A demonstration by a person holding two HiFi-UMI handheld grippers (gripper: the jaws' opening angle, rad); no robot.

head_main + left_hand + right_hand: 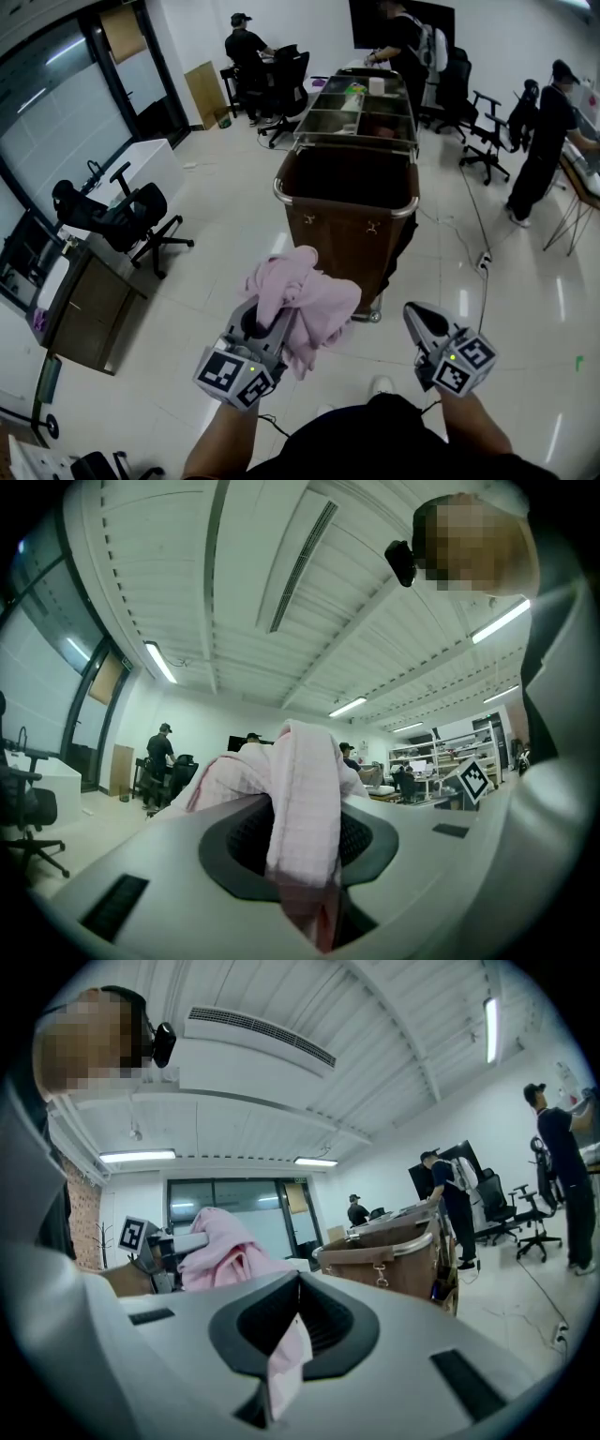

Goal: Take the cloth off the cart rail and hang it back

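Observation:
The pink cloth [305,298] is bunched up, and my left gripper [274,317] is shut on it, holding it in the air in front of me. In the left gripper view a fold of the cloth [302,789] runs up between the jaws of the left gripper [305,855]. The brown cart [349,234] stands just ahead, its chrome rail [319,204] bare. My right gripper [415,317] hangs apart to the right of the cloth. The right gripper [292,1326] is shut, with a small pink flap of fabric [286,1372] caught in it. I cannot tell whether that flap joins the cloth [220,1246].
Steel trays [361,103] top the cart's far half. A black office chair [127,220] and a desk [89,300] stand at left. A cable and power strip [483,258] lie on the floor at right. People work at desks along the back and right.

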